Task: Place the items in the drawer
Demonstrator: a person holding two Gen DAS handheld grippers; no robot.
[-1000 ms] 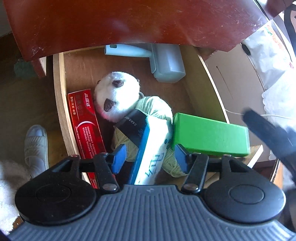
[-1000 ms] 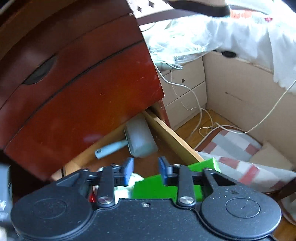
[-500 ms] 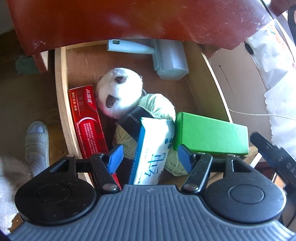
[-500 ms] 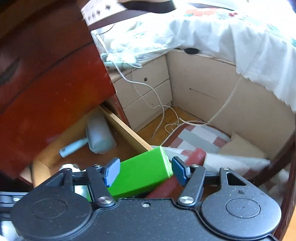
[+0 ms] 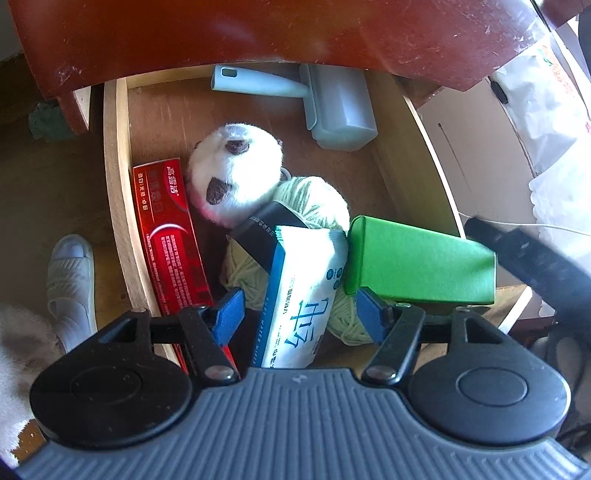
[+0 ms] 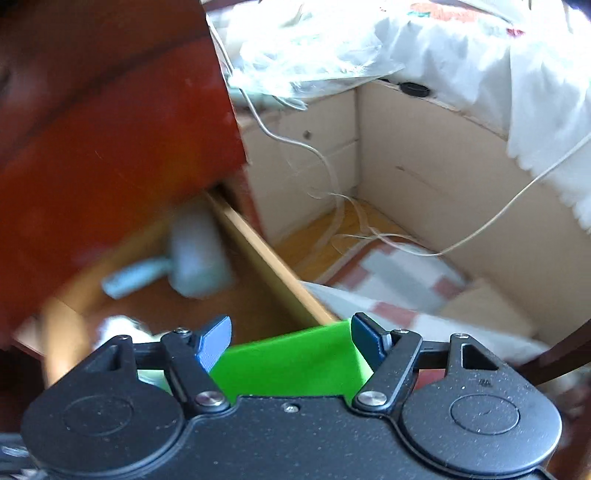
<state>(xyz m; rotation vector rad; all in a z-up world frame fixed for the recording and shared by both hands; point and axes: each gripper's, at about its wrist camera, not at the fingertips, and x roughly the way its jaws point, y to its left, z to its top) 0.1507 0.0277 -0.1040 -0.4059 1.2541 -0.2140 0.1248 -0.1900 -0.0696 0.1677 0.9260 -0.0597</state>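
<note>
The open wooden drawer [image 5: 114, 192] holds a red toothpaste box [image 5: 166, 229], a white panda plush [image 5: 236, 173], pale green yarn [image 5: 317, 199], a black box [image 5: 264, 236], a white-and-blue wipes pack [image 5: 303, 295], a grey lint roller [image 5: 332, 107] and a green box [image 5: 417, 258] resting across the right side. My left gripper [image 5: 299, 314] is open above the wipes pack, touching nothing. My right gripper [image 6: 291, 339] is open over the green box [image 6: 295, 365], its fingers apart from it.
The dark red cabinet front [image 5: 258, 33] overhangs the drawer's back. A cardboard box [image 6: 443, 177] with white cables, a checked cloth [image 6: 388, 277] and white bedding [image 6: 535, 74] lie to the right. A white slipper [image 5: 70, 280] is on the floor to the left.
The right gripper has opened, let go of the green box and swung to the right. The left gripper has drawn back a little, so more of the drawer shows.
</note>
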